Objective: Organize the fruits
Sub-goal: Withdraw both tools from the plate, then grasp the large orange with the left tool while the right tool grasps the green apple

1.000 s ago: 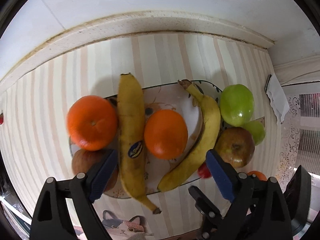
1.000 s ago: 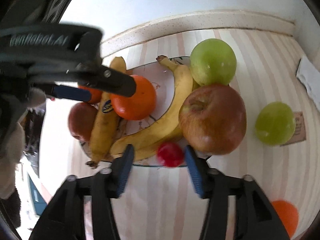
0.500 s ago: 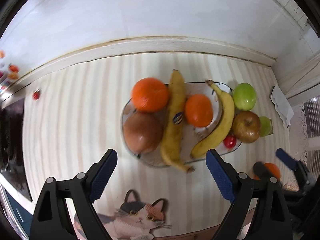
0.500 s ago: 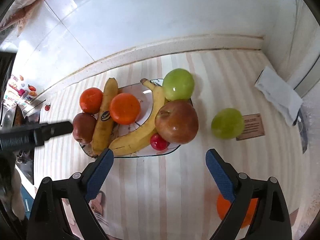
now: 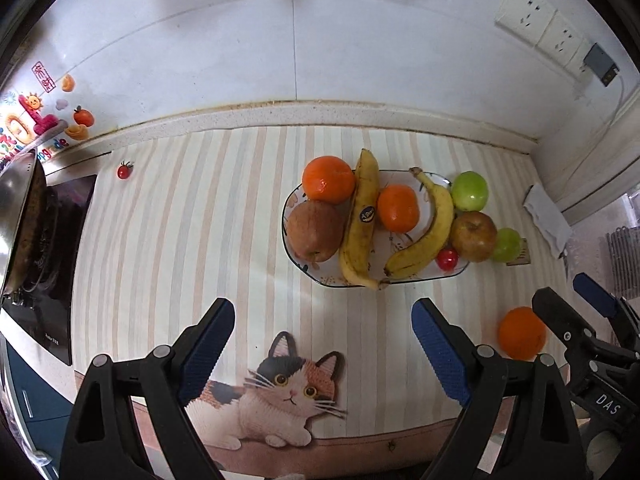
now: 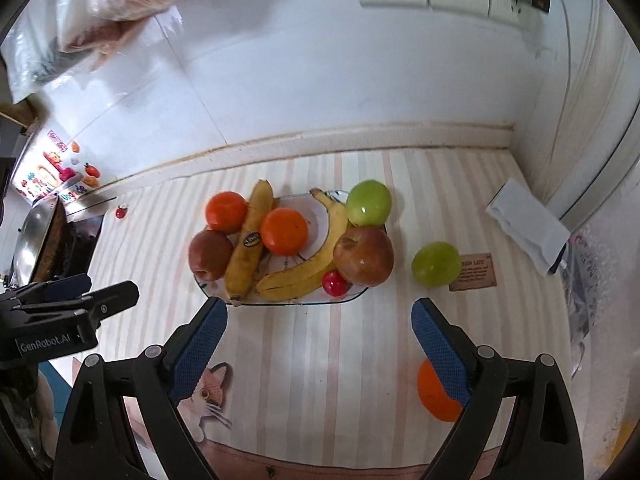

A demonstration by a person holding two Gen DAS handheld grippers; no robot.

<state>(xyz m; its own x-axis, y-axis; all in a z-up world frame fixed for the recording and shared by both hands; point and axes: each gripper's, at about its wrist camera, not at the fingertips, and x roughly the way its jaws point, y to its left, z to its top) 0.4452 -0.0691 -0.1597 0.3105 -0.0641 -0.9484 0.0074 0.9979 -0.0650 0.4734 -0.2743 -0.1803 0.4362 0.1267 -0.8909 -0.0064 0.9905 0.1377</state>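
Observation:
A glass plate holds two oranges, two bananas, two brown-red apples, a green apple and a small tomato. Another green apple and an orange lie on the counter to the right. My left gripper and right gripper are open, empty, and pulled back near the counter's front edge.
A cherry tomato lies far left near a stove with a pan. A folded white cloth and a small card are at the right. A cat picture marks the front of the striped counter.
Both grippers have drawn back and up from the plate. The right gripper opened wide, leaving the small tomato on the plate. The view now takes in the whole counter.

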